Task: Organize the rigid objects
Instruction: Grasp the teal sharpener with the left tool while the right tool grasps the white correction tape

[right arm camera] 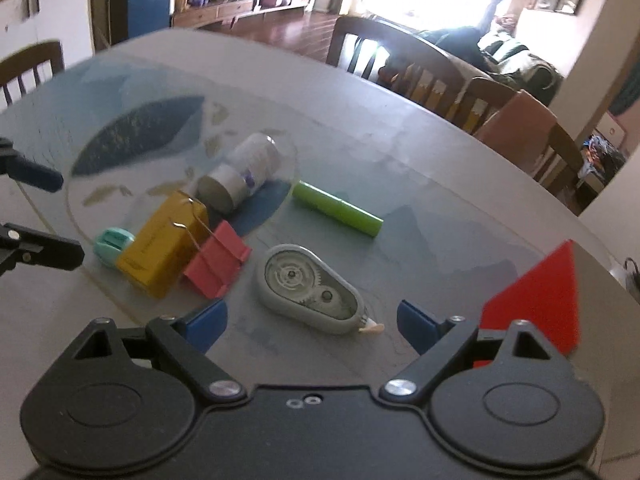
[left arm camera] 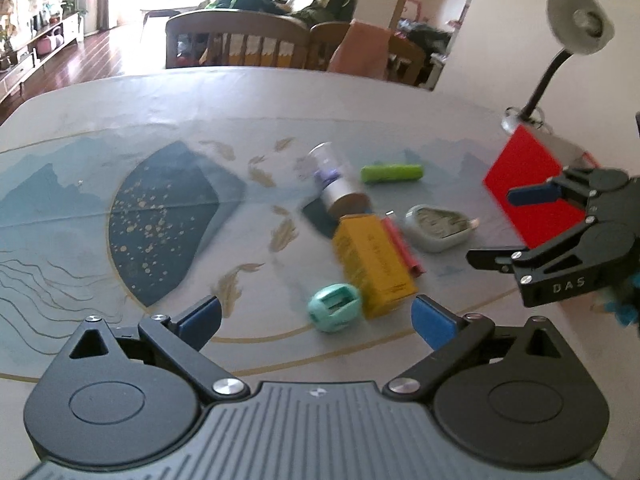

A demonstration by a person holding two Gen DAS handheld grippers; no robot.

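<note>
Left wrist view: looked down over the left tongs [left arm camera: 316,320], spread wide and empty above the counter [left arm camera: 120,120]. Between and just beyond the blue pads lay a mint-green sharpener [left arm camera: 335,307], touching the near end of a yellow box [left arm camera: 372,264]. Against the box's far side rested a red binder clip [left arm camera: 402,250]; beyond it lay a small bottle [left arm camera: 334,178] on its side, a green tube [left arm camera: 392,173] apart from the rest, and a grey correction-tape dispenser [left arm camera: 438,226]. At the right edge hovered the right tongs [left arm camera: 492,228], also agape with nothing held, in front of a red box [left arm camera: 528,188] by a gooseneck lamp [left arm camera: 580,20].

Right wrist view: faced the same cluster from the other side. Right tongs [right arm camera: 312,322] stood well open and empty, the correction-tape dispenser [right arm camera: 310,290] lying just ahead between the pads. Binder clip [right arm camera: 218,258] leaned on the yellow box [right arm camera: 164,240], its wire handles over the box top. Left tongs [right arm camera: 60,216] showed at the left edge.

Judged all stiff and light. Sharpener probably best pinched across its flat sides; dispenser across its narrow waist, rounded shell likely slippery. Bottle and tube apt to roll if nudged; bottle possibly fragile.
</note>
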